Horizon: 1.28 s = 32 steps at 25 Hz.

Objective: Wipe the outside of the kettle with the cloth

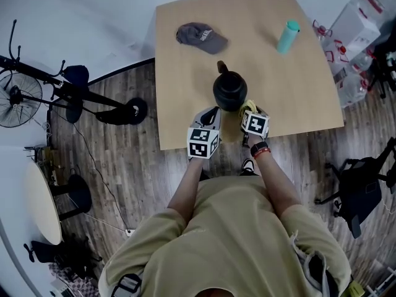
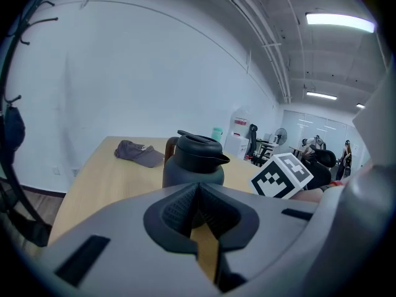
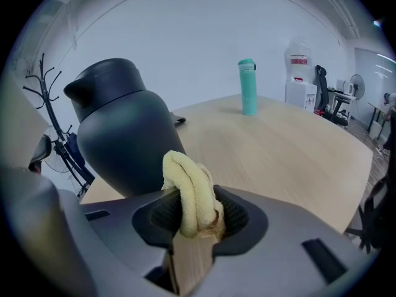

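Note:
A dark grey kettle (image 1: 229, 89) with a brown handle stands near the front edge of the wooden table (image 1: 185, 67). My right gripper (image 3: 193, 218) is shut on a folded yellow cloth (image 3: 190, 190), just right of the kettle (image 3: 120, 132) and a little short of touching it. In the head view the cloth (image 1: 249, 106) peeks out beside the kettle's base. My left gripper (image 2: 199, 212) is shut with nothing in it, a short way in front of the kettle (image 2: 195, 159), at the table's front edge (image 1: 213, 113).
A grey cap (image 1: 201, 36) lies at the back left of the table and a teal bottle (image 1: 287, 36) at the back right. Left of the table are a fan (image 1: 18, 98) and stand bases; bags and a dark chair (image 1: 362, 187) stand at the right.

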### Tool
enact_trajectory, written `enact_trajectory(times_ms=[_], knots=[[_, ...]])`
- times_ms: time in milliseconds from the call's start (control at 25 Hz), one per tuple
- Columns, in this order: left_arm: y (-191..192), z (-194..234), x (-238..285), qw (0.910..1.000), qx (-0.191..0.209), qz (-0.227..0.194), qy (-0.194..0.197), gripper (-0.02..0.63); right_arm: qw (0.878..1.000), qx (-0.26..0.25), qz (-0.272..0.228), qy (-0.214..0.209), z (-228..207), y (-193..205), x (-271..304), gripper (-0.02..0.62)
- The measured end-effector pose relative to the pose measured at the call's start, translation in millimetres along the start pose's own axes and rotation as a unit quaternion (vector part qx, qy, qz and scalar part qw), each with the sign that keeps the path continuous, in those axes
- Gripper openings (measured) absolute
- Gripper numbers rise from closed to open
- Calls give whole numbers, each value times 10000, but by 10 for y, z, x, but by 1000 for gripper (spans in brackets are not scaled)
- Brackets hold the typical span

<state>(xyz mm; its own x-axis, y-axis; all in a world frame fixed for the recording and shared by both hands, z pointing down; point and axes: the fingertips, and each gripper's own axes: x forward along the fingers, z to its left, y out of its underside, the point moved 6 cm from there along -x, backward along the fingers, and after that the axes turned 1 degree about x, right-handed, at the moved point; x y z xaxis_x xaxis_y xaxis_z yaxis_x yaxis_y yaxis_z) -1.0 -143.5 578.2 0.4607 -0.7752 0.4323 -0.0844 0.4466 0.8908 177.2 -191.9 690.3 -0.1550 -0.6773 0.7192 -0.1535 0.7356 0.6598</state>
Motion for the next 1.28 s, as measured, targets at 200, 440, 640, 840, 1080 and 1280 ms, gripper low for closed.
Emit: enact_trajectory(times_ms=[200,440,640,840,1080,1280], knots=[[41,-110,29,9999,1,28,-140,26,9999,-120,-70,-32,-153,-179,110,133],[-63,-96,-57,9994,24,-35,-349,25,9976,-37,-621,-301,-201,-499,-110,132],[-392,-39,-179,9977,-181,-443,-473,25,9867,-104,-1415,-799,-112,-923,-523,130],[-799,-70,-337,9930,-80,-993,-636,25,9716,-538,-2070,-1010,15,-1247,-1008,130],[-1195,-223,-553,9847,180,-1534,-802,25,9549,-734,-2573,-1287,105,-1443,-1558,127],[-1320,-360,-667,9801,346,-1708,-953,25,9390,-1258,-2917,-1315,157,-1563,-2013,124]])
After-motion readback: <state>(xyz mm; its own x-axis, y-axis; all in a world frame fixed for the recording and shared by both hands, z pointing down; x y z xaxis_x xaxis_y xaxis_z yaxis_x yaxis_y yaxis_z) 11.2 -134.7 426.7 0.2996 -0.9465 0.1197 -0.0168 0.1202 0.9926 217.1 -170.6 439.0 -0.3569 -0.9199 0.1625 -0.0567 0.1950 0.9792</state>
